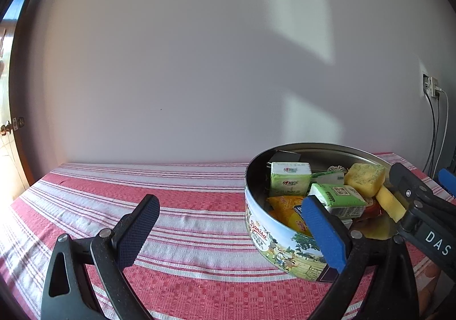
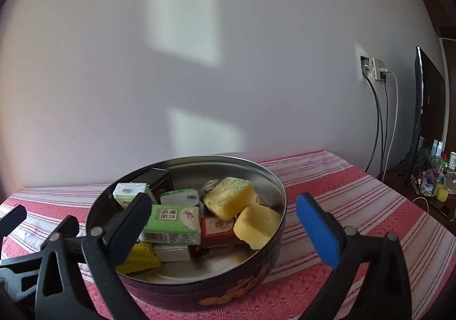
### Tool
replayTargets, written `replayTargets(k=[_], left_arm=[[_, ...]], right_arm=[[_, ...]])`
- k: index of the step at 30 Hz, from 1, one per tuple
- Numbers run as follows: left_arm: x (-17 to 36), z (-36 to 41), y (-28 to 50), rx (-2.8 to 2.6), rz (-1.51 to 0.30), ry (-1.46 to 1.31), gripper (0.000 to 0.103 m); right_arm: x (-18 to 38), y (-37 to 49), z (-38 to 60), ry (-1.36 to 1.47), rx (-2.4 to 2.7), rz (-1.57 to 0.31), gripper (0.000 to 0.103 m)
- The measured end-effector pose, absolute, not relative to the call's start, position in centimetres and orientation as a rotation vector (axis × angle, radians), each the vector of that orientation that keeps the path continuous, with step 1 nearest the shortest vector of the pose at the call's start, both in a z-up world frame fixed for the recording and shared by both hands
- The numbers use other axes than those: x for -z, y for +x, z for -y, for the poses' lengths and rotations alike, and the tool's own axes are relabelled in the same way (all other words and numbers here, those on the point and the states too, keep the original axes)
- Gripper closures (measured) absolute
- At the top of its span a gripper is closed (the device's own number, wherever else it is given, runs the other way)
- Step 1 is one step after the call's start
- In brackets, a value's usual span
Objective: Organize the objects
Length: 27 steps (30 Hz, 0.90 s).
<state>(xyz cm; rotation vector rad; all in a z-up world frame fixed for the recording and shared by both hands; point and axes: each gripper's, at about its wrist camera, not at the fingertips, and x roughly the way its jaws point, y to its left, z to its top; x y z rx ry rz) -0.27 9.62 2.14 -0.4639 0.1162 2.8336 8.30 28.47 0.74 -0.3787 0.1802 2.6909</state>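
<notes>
1. Tin [image 2: 182, 281], round and lidless, stands on the table [image 1: 182, 206] under a red-and-white striped cloth, close to a plain white wall [image 1: 171, 63].
2. Inside the tin lie two yellow sponges: one [image 2: 229, 197] sits higher toward the back, the other [image 2: 258, 226] leans against the right wall of the tin.
3. Green-and-white packs fill the left half: one [image 2: 171, 224] lies flat in the middle, another [image 2: 128, 194] stands at the back left, and a third [image 2: 179, 196] shows between them.
4. A red packet [image 2: 218, 231] lies beside the flat green pack, touching the lower sponge.
5. A yellow packet [image 2: 139, 258] sits at the near left of the tin, partly hidden behind a finger of the right claw.
6. A dark box [image 2: 155, 178] stands at the back, against the tin's wall.
7. Left claw [image 1: 230, 231] is spread wide and holds nothing; its right finger overlaps the tin's near rim in its own view, its left finger is over bare cloth.
8. Right claw [image 2: 225, 230] is also spread wide and empty, its fingers either side of the tin's front half.
9. Wall sockets [image 2: 374, 67] with cables hang at the right, beyond the table.
</notes>
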Motion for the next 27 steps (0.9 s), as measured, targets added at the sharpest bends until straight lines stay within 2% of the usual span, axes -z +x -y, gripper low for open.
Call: replayTargets(k=[27], left_arm=[[-2.7,-8.7,1.2,-2.841,-0.123,-0.438,0.002]], right_arm=[[-1.1,10.9,-26.5,-0.332,-2.695,-0.111,0.000]])
